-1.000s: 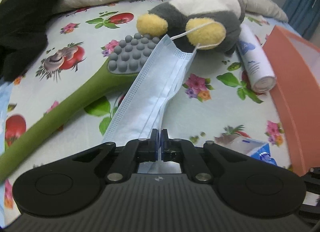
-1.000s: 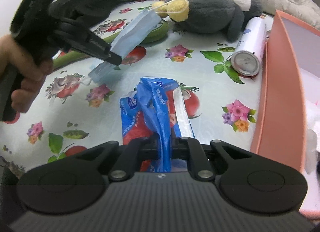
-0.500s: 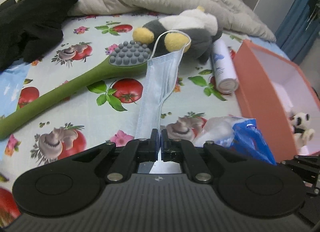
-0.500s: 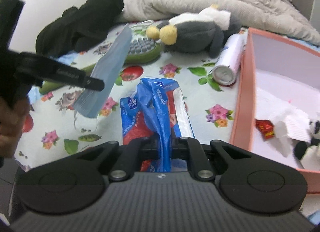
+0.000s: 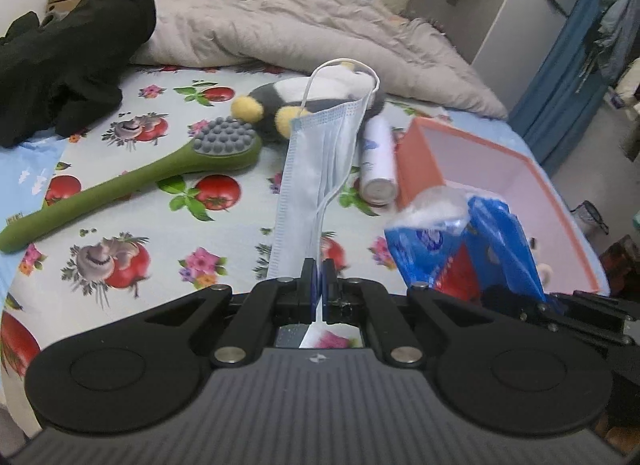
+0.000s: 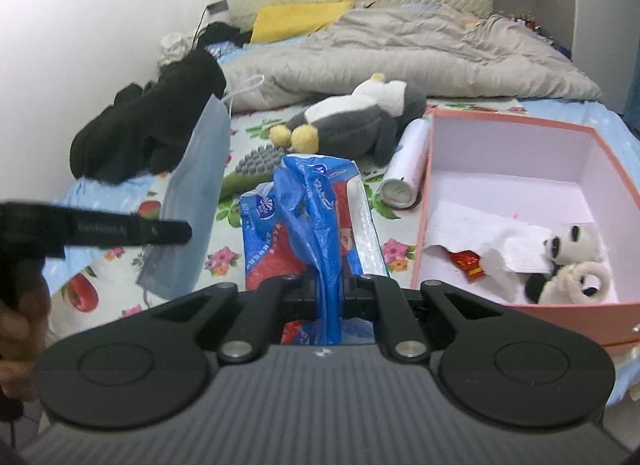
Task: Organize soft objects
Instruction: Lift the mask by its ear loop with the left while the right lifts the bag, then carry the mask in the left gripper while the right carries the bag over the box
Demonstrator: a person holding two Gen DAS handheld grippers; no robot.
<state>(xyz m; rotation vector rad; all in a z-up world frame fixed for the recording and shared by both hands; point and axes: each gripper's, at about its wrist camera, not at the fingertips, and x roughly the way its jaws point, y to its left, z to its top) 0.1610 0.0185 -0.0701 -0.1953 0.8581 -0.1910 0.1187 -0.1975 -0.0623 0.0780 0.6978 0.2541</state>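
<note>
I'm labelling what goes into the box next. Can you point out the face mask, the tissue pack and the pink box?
face mask (image 5: 320, 157): left wrist view, middle of the pleated panel.
tissue pack (image 6: 316, 205): right wrist view, crumpled blue wrapper.
pink box (image 6: 424, 201): right wrist view, outer left wall.

Wrist cams fwd, shared bed (image 5: 224, 221)

Tissue pack (image 6: 308, 221): blue-and-red print, characters too blurred to read. Left gripper (image 6: 176, 232) finger lettering illegible.
</note>
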